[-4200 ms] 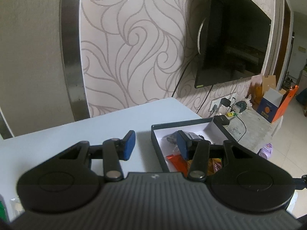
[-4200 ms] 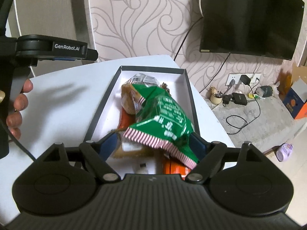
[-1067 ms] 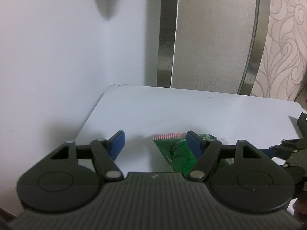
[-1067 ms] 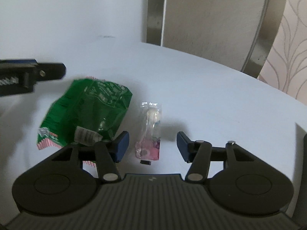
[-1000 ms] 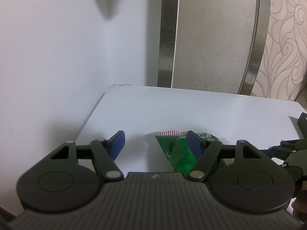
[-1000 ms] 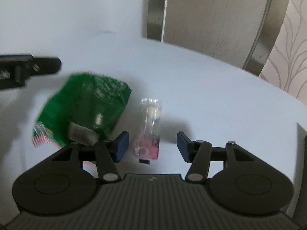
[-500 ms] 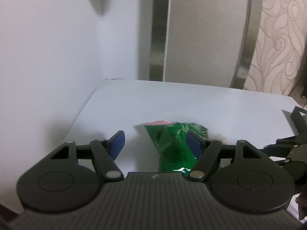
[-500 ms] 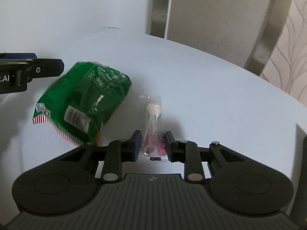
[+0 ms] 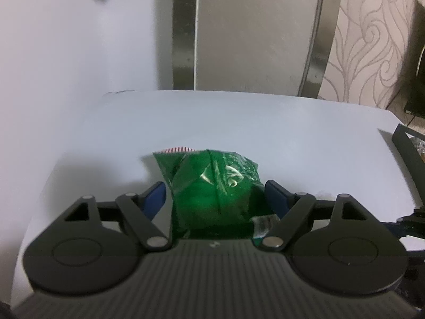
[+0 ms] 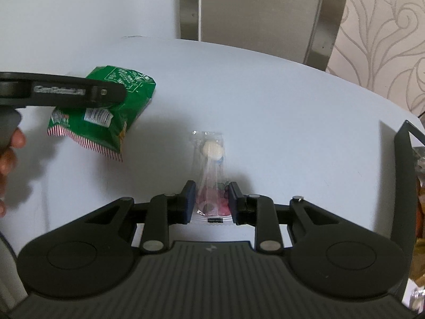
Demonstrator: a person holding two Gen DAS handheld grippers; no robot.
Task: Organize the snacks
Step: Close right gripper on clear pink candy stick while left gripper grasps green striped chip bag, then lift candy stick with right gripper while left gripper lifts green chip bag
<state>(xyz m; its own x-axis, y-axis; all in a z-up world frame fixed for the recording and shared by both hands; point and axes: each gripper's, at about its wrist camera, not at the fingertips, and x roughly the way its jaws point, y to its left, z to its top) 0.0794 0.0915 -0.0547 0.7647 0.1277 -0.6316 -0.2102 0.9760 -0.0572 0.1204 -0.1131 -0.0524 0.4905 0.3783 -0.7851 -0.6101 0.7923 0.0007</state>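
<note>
1. Your table carries 2 loose snacks, so by my reading the sorting is only partly done; the black box at the far right of your right tongs already holds some packets, though only a sliver of them shows.

2. The green snack bag sits between the blue pads of your left tongs. Their jaws have just been opening wider, and they stand spread with a gap on each side of the bag, not pressing it. In the right wrist view the bag seems to lie on the table under the left tongs' arm, but whether it rests fully there is hard to tell.

3. The lollipop in its clear wrapper lies straight ahead of your right tongs, its pink lower end between the pads. The jaws have just been closing and now pinch the wrapper from both sides.

4. Left to do, as I judge it: carry the lollipop to its place, close on the green bag, and stow both.

5. Hard to make out:
   - the box is cut off at the frame edge in both views, so its contents and free room are unknown;
   - the bag's near end hides behind the left tongs' body;
   - your hand shows only as fingertips at the left edge.
</note>
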